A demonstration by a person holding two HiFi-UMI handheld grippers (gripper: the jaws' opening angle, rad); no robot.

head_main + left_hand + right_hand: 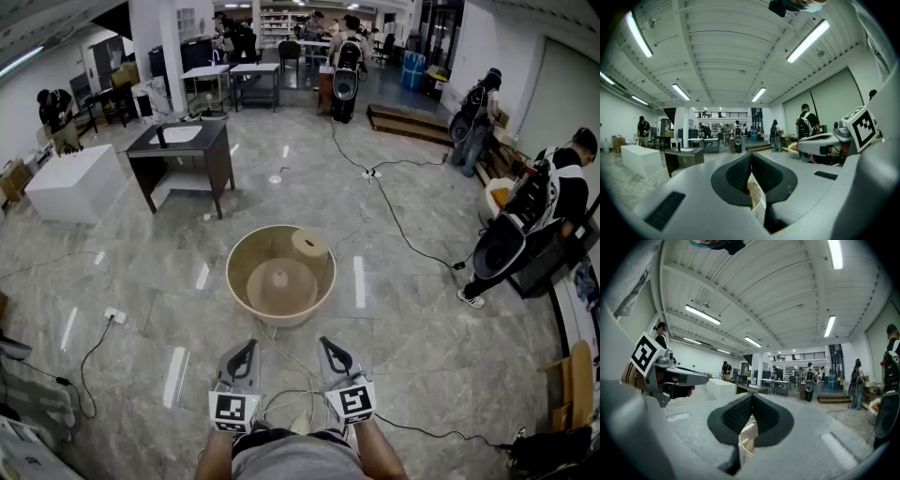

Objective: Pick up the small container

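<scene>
A wide beige basin (pixel 240 281) stands on the stone floor in front of me in the head view. Inside it, a small beige cylindrical container (pixel 308 246) stands at the far right, and a low round piece with a knob (pixel 281 284) lies in the middle. My left gripper (pixel 248 346) and right gripper (pixel 325 344) hover side by side just short of the basin, both shut and holding nothing. In the left gripper view the pads (pixel 740 173) meet at the tips, with the basin's rim (pixel 758 200) showing under them. The right gripper view shows the same basin rim (pixel 744 440) below its closed pads (pixel 765 414).
A dark sink table (pixel 183 150) and a white block (pixel 75 183) stand at the far left. Cables (pixel 398 220) run across the floor, with a power strip (pixel 114 315) at the left. People with backpacks (pixel 534 216) stand at the right.
</scene>
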